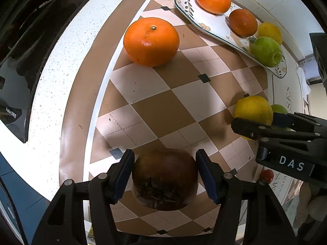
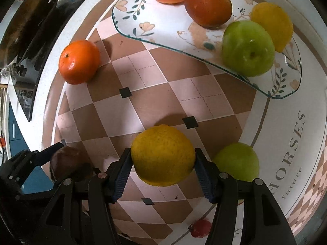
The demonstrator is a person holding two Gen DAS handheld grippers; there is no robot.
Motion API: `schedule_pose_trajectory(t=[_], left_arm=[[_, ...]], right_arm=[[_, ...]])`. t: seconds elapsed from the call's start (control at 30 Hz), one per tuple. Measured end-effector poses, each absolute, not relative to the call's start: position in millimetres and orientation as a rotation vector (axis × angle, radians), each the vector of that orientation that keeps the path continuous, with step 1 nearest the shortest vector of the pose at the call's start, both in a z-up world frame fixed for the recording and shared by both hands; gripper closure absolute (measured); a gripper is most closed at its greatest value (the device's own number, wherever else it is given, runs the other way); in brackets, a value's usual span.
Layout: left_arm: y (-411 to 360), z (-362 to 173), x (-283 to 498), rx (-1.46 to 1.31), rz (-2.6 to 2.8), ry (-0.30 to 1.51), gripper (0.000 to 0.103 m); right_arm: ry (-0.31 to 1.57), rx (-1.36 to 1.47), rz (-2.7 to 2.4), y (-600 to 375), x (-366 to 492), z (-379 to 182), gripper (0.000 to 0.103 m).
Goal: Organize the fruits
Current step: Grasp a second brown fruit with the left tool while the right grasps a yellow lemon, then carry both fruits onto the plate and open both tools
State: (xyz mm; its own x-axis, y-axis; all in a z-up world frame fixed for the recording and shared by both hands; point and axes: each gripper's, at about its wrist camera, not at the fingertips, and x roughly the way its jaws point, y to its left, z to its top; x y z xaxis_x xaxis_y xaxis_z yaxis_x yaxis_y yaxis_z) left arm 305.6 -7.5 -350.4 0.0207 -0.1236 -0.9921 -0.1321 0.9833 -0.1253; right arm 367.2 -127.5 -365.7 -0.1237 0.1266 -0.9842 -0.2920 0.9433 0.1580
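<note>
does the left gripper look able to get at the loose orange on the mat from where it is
Probably not right away: the left gripper has its fingers around the dark brown fruit. Otherwise the mat between it and the orange lies free.

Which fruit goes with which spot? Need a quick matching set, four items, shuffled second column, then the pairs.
Column 1:
1. dark brown round fruit
2. yellow lemon off the plate
3. loose orange mandarin
4. green apple on the floral plate

Column 2:
A. alone on the checkered mat
B. between the right tool fingers
C. beside a second yellow lemon
D. between the left tool fingers

Pairs: 1-D, 2-B, 3-A, 4-C
</note>
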Motion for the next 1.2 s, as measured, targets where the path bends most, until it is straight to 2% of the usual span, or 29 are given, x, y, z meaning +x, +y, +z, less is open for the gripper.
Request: schedule_pose_trajectory(t=[0.23,0.27,0.3,0.43,0.47,0.53,0.67,0.7,0.83,0.9,0.93,1.2], left_arm=[[-2,-338,311,-0.23,0.013,1.544,0.045],[0,-332,314,-0.247,0.006,1.535,0.051],[2,-325,317,-0.256,-0.004,1.525,0.062],[-3,-293,345,-0.256,-0.055,1.48,0.062],[-7,-292,353,-0.217,-0.075,1.481,0.059],[-6,-299,358,-0.198,-0.077,1.512,0.059],[5,-316,335,-0.312,-0.144,1.638,0.058],[7,-315,328,-0.312,-0.155,1.659,0.054],[10,-324,302,-0.26,-0.137,1.725,0.05],[11,-332,296,-0.275,-0.145,1.733,0.039],[11,-335,296,-0.282,-0.148,1.736,0.038],[-6,-351,300,-0.191,-0.158,1.722,0.037]], right_arm=[[1.638,-0.025,0.348,-137,367,-357,0.041],[1.629,0.006,0.346,-143,366,-351,0.041],[1.616,0.041,0.343,-149,370,-345,0.041],[1.561,0.183,0.331,-177,384,-314,0.041],[1.546,0.19,0.317,-183,390,-308,0.041],[1.53,0.193,0.286,-190,397,-302,0.041],[1.532,0.202,0.266,-205,397,-300,0.041],[1.535,0.212,0.268,-212,397,-301,0.041],[1.544,0.254,0.274,-214,382,-303,0.041],[1.546,0.264,0.274,-210,375,-306,0.041],[1.548,0.267,0.271,-211,374,-308,0.041],[1.55,0.263,0.252,-208,370,-311,0.041]])
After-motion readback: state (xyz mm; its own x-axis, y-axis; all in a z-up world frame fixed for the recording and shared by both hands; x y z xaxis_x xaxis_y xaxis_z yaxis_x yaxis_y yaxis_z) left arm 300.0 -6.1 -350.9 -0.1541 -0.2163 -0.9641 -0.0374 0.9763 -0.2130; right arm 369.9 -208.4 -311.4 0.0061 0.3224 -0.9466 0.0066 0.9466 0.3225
